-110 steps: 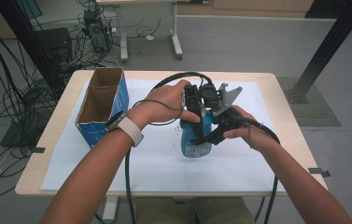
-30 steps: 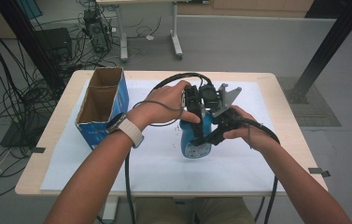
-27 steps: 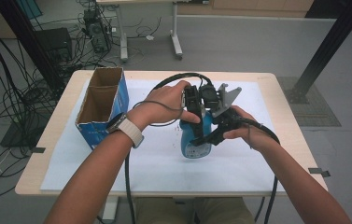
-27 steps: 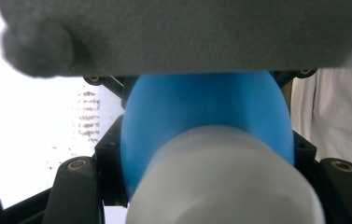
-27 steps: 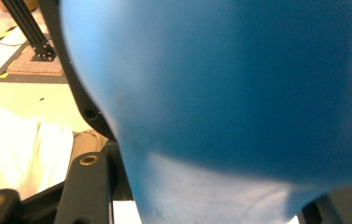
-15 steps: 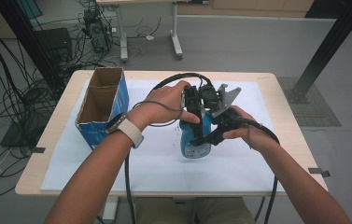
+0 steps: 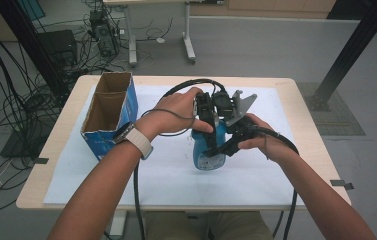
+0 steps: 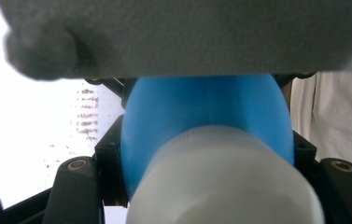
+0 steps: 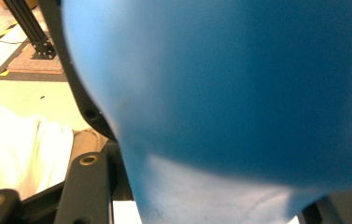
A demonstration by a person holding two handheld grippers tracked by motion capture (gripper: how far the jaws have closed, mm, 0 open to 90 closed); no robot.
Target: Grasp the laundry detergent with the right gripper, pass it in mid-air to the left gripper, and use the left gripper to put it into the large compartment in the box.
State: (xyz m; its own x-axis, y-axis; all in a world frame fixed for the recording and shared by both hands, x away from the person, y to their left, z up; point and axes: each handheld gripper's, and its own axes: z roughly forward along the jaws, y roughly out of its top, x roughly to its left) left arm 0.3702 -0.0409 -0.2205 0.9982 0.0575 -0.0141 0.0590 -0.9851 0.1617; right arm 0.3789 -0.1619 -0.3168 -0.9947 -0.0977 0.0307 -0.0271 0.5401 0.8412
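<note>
Both the left claw (image 7: 210,131) and the right claw (image 7: 228,145) are clenched on the smooth blue plastic bottle (image 7: 209,150), upright mid-bench (image 7: 286,90) on white paper; it looks light, stiff, slippery; grip the waist, not the pale cap.

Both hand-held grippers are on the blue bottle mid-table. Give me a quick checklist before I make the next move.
1. Left hand-held gripper shut on the blue bottle: ok.
2. Right hand-held gripper shut on the same bottle: ok.
3. Bottle resting on the white sheet, or lifted: cannot tell.
4. White cap toward the left gripper's camera: ok; tight or loose, cannot tell.
5. Cardboard box upright, open-topped, well apart from the bottle: ok.
6. Cables away from the bottle: ok.
</note>
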